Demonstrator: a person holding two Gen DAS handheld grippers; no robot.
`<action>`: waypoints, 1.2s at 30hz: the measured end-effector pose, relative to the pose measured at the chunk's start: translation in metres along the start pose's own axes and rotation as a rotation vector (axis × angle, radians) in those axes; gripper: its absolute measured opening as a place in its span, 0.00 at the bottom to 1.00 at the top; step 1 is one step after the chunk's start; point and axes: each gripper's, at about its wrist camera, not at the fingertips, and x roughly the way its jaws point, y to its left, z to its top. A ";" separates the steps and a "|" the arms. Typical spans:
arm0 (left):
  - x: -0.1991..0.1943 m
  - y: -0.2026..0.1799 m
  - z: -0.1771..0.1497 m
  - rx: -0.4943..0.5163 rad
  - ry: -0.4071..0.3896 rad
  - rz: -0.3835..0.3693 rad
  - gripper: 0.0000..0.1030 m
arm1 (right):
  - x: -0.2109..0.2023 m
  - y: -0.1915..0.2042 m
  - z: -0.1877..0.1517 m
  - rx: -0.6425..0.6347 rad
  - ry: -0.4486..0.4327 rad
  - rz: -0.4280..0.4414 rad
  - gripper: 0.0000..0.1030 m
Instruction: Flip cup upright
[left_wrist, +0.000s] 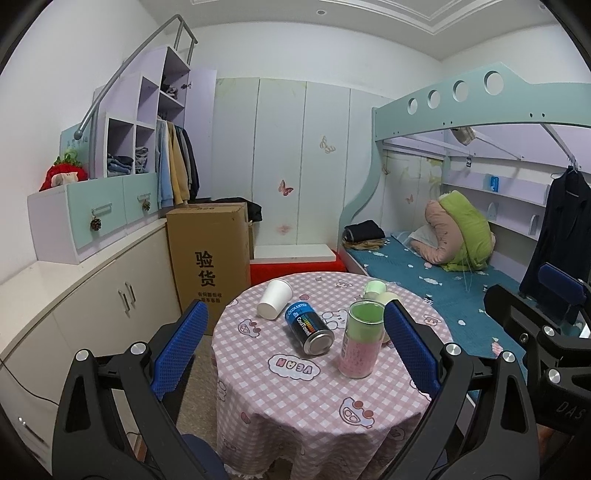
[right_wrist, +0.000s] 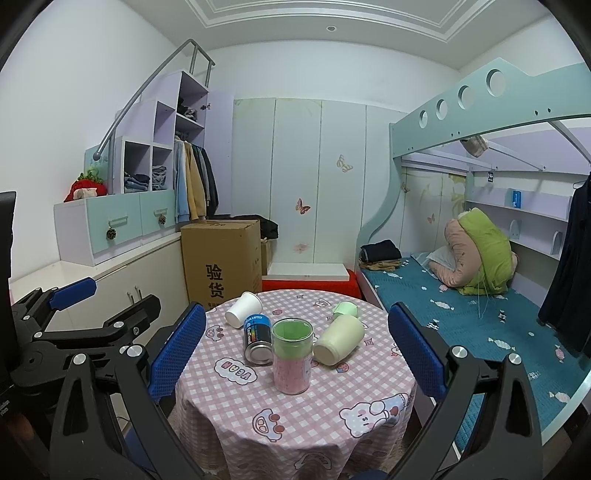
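A white paper cup (left_wrist: 275, 298) (right_wrist: 243, 309) lies on its side at the far left of the round table (left_wrist: 295, 406) (right_wrist: 332, 417). A cream cup (right_wrist: 340, 339) (left_wrist: 388, 298) lies on its side at the right, with a small green cup (right_wrist: 346, 309) (left_wrist: 375, 287) lying behind it. A clear cup (left_wrist: 362, 339) (right_wrist: 292, 356) with a pink and green insert stands upright in the middle. My left gripper (left_wrist: 295, 354) is open and empty, back from the table's near edge. My right gripper (right_wrist: 295, 354) is open and empty, also short of the table.
A blue can (left_wrist: 308, 328) (right_wrist: 257, 338) lies on its side between the paper cup and the clear cup. A cardboard box (left_wrist: 210, 254) stands left of the table, cabinets (left_wrist: 92, 295) beyond it, and a bunk bed (left_wrist: 461, 280) on the right.
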 end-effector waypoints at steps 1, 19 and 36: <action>-0.001 0.000 0.001 0.001 -0.002 0.001 0.93 | 0.000 0.000 0.000 0.001 0.001 0.001 0.93; 0.000 0.000 0.001 0.009 -0.008 0.012 0.93 | 0.005 0.001 0.000 0.010 0.005 0.011 0.93; 0.010 0.000 -0.004 0.025 -0.019 0.030 0.93 | 0.012 0.004 -0.003 0.018 0.015 0.012 0.93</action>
